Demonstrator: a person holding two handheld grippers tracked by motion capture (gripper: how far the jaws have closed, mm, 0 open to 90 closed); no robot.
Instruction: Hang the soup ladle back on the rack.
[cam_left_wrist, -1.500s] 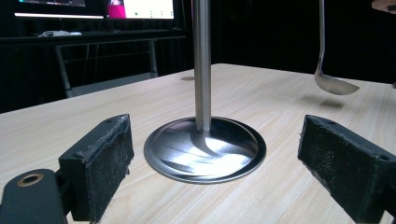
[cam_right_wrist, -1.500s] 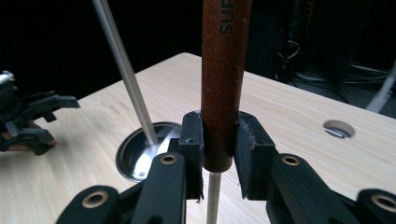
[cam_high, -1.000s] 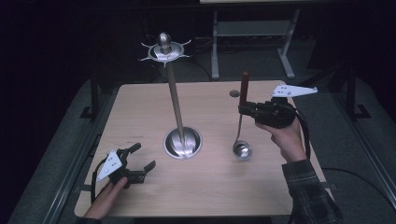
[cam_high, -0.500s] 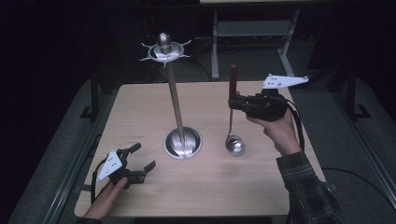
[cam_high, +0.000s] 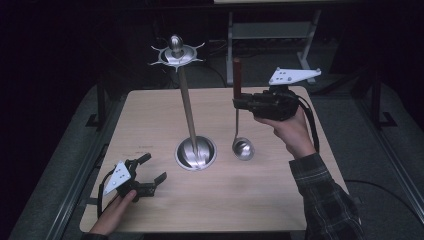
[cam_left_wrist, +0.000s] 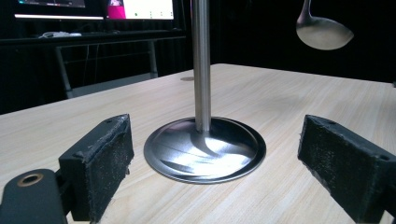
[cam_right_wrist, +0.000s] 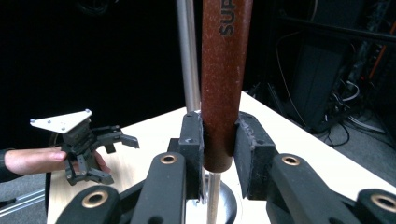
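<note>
Right gripper (cam_high: 239, 104): clamped on ladle (cam_high: 243, 148) at its brown handle, bowl hanging clear above table (cam_high: 150, 115) | right gripper view: pads (cam_right_wrist: 192, 140) pinch handle base; lettering partly readable | ladle beside stand (cam_high: 196, 152), apparently not touching | left gripper (cam_high: 150, 172): jaws spread, nothing between, resting at near table corner.

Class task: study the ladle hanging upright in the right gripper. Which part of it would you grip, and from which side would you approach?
Grip the ladle by its brown wooden handle, as the right gripper does: jaws come in level from the side, pads on opposite faces. The handle is thick, straight and upright, so flat pads seat well; the thin metal stem and round bowl below would probably slip.
</note>
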